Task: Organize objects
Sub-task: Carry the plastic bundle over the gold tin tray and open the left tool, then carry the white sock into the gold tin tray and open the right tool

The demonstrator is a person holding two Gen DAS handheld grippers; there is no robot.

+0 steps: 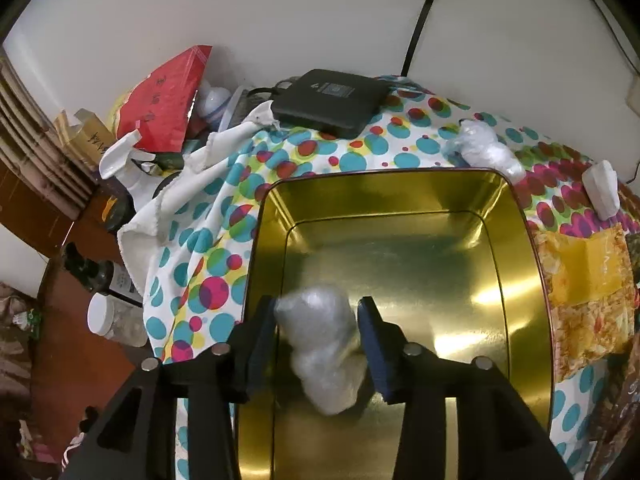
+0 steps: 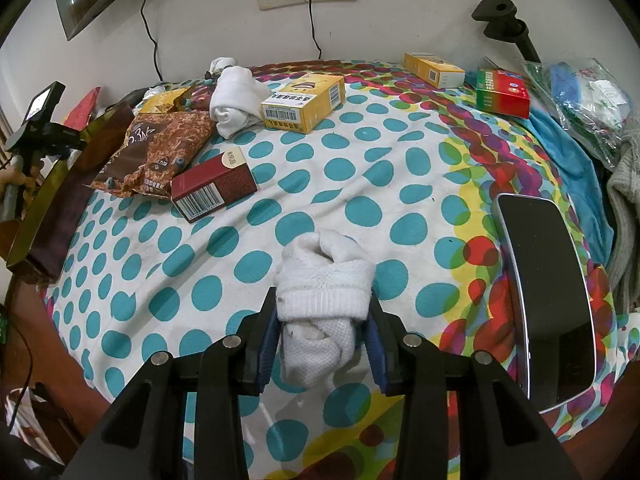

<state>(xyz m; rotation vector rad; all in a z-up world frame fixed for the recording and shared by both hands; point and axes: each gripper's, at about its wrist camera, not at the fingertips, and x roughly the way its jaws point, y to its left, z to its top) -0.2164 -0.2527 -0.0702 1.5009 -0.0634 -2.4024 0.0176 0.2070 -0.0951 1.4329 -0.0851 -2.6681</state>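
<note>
A gold-lined open tin (image 1: pixel 400 196) sits on the dotted cloth in the left wrist view. Over its near end my left gripper (image 1: pixel 318 312) is open, and a blurred white plastic-wrapped bundle (image 1: pixel 324 344) hangs loosely between its fingers, just above the tin's floor. In the right wrist view my right gripper (image 2: pixel 322 316) is shut on a rolled white sock (image 2: pixel 324 280), its pads pressing both sides. The sock's far end rests on the dotted cloth (image 2: pixel 360 184).
Behind the tin lie a black box (image 1: pixel 332 96), another wrapped bundle (image 1: pixel 484 148) and a yellow snack pack (image 1: pixel 588 280). The right wrist view shows a second sock (image 2: pixel 236 96), a yellow box (image 2: pixel 304 100), a red box (image 2: pixel 212 186), a snack bag (image 2: pixel 160 148) and a phone (image 2: pixel 544 300).
</note>
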